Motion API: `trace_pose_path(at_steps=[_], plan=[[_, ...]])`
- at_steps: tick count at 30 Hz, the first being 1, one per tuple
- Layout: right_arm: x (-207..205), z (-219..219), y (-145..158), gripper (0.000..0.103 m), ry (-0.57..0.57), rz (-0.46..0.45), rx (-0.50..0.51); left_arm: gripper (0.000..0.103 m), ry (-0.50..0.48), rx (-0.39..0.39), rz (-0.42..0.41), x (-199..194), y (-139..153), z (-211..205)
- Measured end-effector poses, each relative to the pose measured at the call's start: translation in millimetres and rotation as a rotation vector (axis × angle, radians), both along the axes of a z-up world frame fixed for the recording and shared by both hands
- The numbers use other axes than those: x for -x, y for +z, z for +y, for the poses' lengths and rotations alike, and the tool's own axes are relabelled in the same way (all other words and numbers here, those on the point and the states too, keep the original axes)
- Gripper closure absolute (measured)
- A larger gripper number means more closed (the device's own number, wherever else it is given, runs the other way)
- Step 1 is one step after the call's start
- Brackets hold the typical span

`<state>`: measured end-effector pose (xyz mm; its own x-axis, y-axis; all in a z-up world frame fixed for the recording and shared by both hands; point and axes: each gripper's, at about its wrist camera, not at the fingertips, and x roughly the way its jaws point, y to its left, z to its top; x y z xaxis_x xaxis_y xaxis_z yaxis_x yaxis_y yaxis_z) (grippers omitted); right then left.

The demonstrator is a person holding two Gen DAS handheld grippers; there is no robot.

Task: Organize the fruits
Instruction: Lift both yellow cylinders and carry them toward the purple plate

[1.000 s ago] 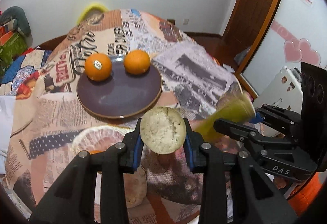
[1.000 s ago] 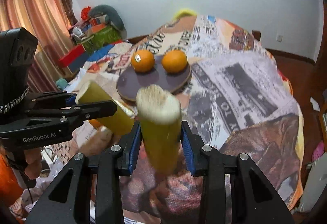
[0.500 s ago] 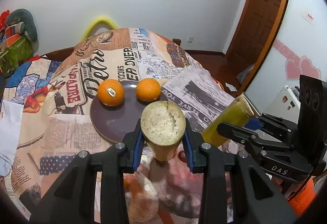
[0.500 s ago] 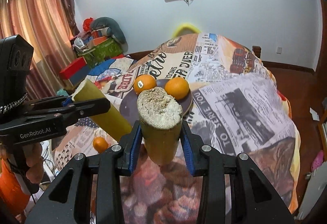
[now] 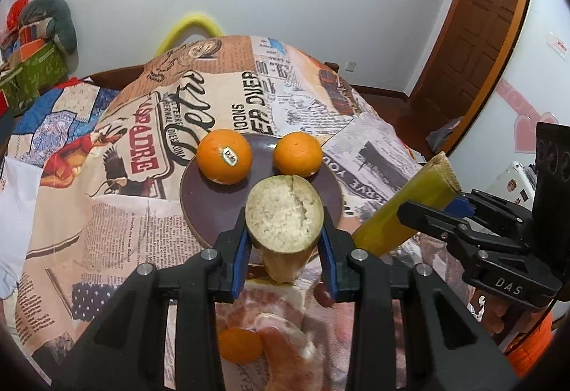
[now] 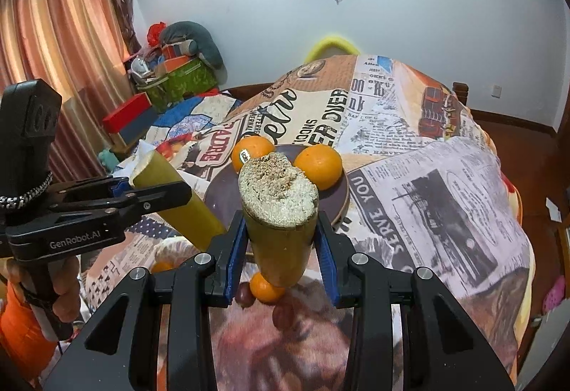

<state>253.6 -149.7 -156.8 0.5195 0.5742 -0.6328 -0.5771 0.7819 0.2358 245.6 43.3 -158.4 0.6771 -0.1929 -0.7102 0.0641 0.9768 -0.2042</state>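
My left gripper is shut on a yellow-green sugarcane piece, held upright above the near rim of a dark purple plate. Two oranges sit at the plate's far side. My right gripper is shut on a second sugarcane piece, also raised above the table. Each gripper shows in the other's view: the right one with its cane, the left one with its cane. The plate and oranges lie beyond.
A newspaper-print cloth covers the round table. A small orange lies in white netting below the left gripper; another small orange and dark round fruits lie below the right one. A wooden door stands at right.
Both grippers have risen and tilted up with their sugarcane pieces, so the plate and oranges sit lower and nearer in view. Both grips are unchanged.
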Motion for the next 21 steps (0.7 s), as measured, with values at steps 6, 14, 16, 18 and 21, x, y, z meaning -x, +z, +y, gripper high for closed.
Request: trace_pose_path(at_steps=[6, 14, 16, 18, 21], plan=[[-10.5, 10.8, -7.5, 0.069, 0.006, 0.004, 0.014, 0.069, -0.01, 0.03, 0.024, -16.0, -9.7, 6.2], [-24.8, 14.4, -16.3, 0.069, 0.007, 0.024, 0.011, 0.069, -0.027, 0.011, 0.024, -47.8, -15.1, -0.4], [-28.5, 16.0, -17.0, 0.069, 0.012, 0.026, 0.007, 0.069, -0.027, 0.01, 0.031, -56.3, -18.7, -0.6], [-31.7, 18.6, -18.0, 0.069, 0.019, 0.026, 0.009, 0.069, -0.027, 0.0, 0.04, -64.5, -22.6, -0.7], [-34.4, 19.7, -20.8, 0.069, 0.023, 0.028, 0.001, 0.069, -0.022, 0.008, 0.038, -73.1, -26.5, 1.9]])
